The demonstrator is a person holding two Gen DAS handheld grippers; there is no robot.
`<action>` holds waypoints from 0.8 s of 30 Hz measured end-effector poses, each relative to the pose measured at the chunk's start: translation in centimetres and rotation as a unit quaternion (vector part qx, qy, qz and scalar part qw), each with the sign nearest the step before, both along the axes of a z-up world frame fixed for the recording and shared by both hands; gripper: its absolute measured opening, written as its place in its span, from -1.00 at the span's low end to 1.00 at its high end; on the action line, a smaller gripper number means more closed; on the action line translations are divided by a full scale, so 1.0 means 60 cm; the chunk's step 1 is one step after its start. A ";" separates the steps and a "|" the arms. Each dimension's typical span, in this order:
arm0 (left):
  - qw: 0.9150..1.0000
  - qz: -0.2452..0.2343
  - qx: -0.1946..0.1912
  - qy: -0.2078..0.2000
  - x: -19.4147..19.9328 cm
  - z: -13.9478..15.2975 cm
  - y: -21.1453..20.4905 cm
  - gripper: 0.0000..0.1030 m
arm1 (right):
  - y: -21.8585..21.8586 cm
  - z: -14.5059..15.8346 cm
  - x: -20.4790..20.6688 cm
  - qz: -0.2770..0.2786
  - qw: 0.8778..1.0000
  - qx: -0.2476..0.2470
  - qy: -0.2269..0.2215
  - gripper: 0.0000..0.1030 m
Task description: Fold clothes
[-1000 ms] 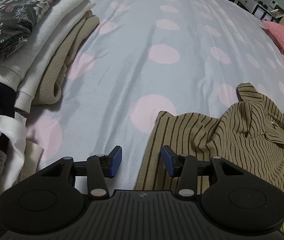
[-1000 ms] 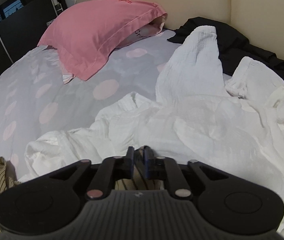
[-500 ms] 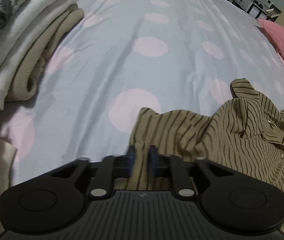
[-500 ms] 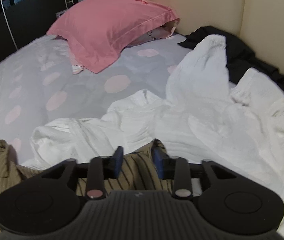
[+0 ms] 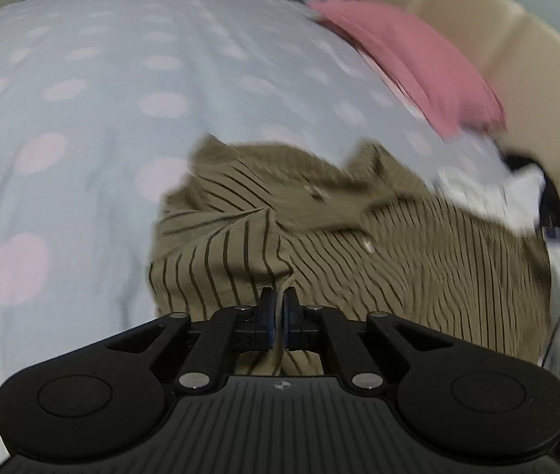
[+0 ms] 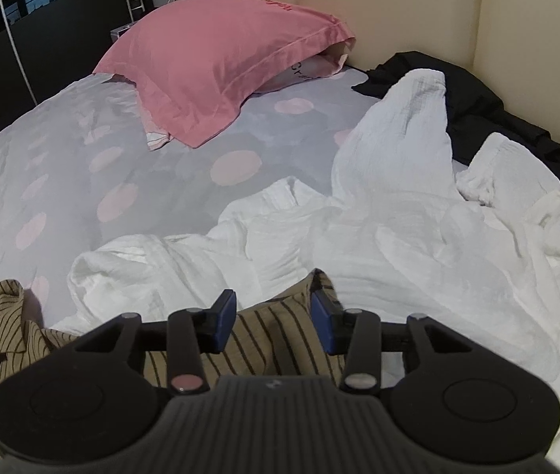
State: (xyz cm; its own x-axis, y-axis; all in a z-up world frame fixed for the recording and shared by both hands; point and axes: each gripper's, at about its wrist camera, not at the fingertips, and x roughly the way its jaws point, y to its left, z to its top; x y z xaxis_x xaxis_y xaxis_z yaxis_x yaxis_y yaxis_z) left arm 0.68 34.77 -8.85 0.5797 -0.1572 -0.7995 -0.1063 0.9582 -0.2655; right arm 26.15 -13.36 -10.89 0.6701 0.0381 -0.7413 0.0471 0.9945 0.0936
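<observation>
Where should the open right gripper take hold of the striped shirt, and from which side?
Grip the free edge of the striped shirt that peaks between the right gripper fingers, coming from above. This edge lies loose over the white garment, so probably it can be pinched alone. The left gripper is shut on the shirt's other side.

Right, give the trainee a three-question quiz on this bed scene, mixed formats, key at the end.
1. True or false: the left gripper is shut on the striped shirt.
2. The right gripper is: A) open above striped cloth, B) clamped on the pink pillow, C) holding the white garment.
3. What colour is the garment by the wall behind the white one?

Key: 1 true; 2 A; 3 black.
</observation>
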 end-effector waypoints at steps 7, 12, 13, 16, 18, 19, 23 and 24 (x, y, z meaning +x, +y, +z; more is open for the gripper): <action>0.999 -0.044 0.012 0.007 -0.010 0.003 -0.010 -0.41 | 0.001 -0.003 0.000 0.007 1.000 -0.006 -0.002 -0.11; 0.999 0.008 0.032 -0.015 -0.009 0.023 0.029 -0.27 | -0.005 -0.009 0.001 -0.001 1.000 -0.006 0.001 -0.11; 0.999 0.017 0.039 -0.017 -0.006 0.021 0.035 -0.26 | -0.006 -0.010 0.002 -0.002 1.000 -0.006 0.002 -0.11; 0.997 0.037 0.060 -0.015 0.005 0.005 0.048 -0.15 | -0.006 -0.012 0.002 -0.001 1.000 -0.006 0.005 -0.11; 0.997 0.042 0.068 -0.010 0.014 -0.012 0.053 -0.15 | -0.005 -0.012 0.003 0.001 1.000 -0.005 0.006 -0.11; 0.997 0.043 0.071 -0.007 0.018 -0.020 0.054 -0.15 | -0.004 -0.012 0.003 0.003 1.000 -0.004 0.005 -0.11; 0.997 0.034 0.075 -0.006 0.035 -0.041 0.043 -0.17 | -0.003 -0.012 0.003 0.005 1.000 -0.004 0.005 0.00; 0.997 0.033 0.072 -0.006 0.037 -0.044 0.041 -0.30 | -0.004 -0.012 0.003 0.005 1.000 -0.004 0.005 0.00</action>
State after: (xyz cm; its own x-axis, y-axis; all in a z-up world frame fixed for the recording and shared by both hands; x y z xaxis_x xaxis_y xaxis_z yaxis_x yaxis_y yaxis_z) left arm 2.93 37.25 -11.49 0.5951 -0.0033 -0.8036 -0.1678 0.9774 -0.1282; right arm 26.31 -13.57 -11.64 0.6626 0.0390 -0.7479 0.0387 0.9955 0.0862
